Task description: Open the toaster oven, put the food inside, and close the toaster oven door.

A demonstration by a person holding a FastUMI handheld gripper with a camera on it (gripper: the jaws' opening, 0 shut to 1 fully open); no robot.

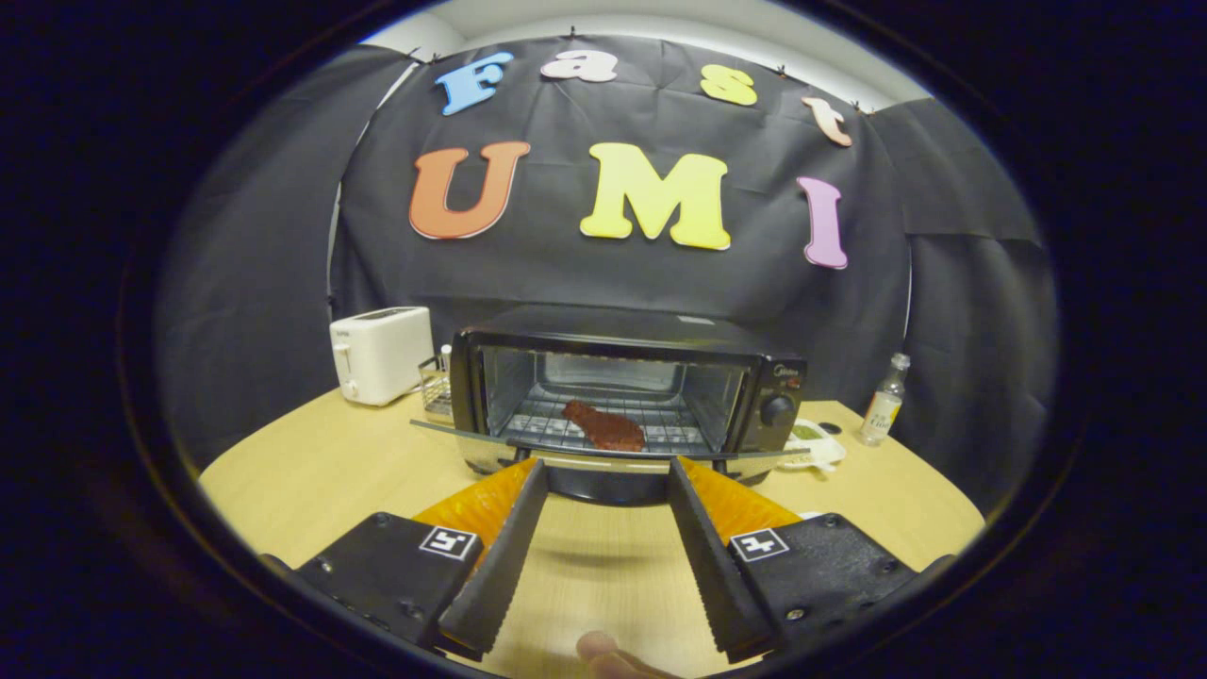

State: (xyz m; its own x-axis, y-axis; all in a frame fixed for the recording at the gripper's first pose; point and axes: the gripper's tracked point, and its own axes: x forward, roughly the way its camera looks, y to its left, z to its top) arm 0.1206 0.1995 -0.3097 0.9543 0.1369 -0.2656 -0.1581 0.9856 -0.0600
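A black toaster oven (622, 377) stands on the wooden table (311, 481), straight ahead of me. Its door (603, 451) hangs open and lies flat toward me. A reddish-brown piece of food (605, 427) rests on the wire rack inside. My gripper (608, 467) is open, with nothing between the fingers. The fingertips sit just below the front edge of the lowered door, one at each side of its middle; I cannot tell whether they touch it.
A white toaster (380, 354) stands to the left of the oven, with a small wire rack (436, 387) between them. To the right are a pale dish (817, 443) and a small bottle (884, 401). A fingertip (603, 651) shows near the table's front edge.
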